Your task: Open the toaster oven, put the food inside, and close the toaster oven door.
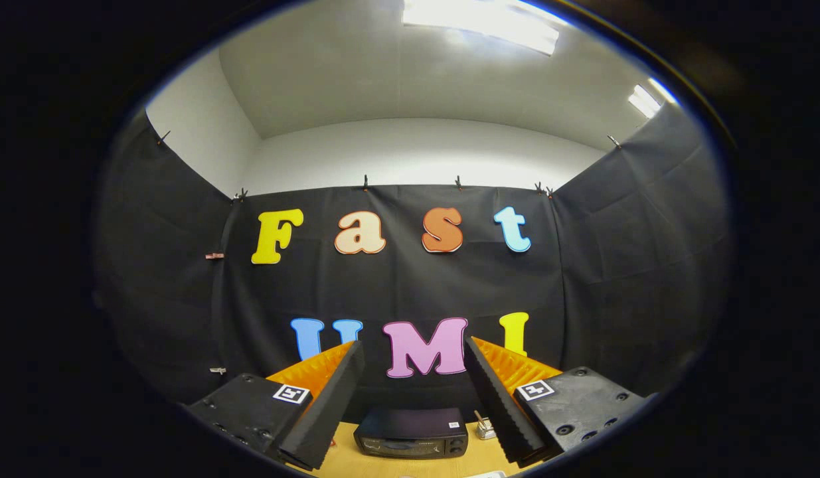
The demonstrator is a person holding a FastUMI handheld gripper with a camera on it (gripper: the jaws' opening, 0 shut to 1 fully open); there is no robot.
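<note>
A black toaster oven (411,433) stands on the wooden table (346,445), well beyond my fingers and seen low between them. Its door looks closed, with knobs at its right end. My gripper (414,355) is held high above the table, its two black ribbed fingers (330,398) spread wide apart with nothing between them. I cannot make out the food from here.
A small metallic object (485,428) sits on the table just right of the oven. Black cloth walls close the booth behind and on both sides. A white edge (489,474) of something lies on the table nearest me.
</note>
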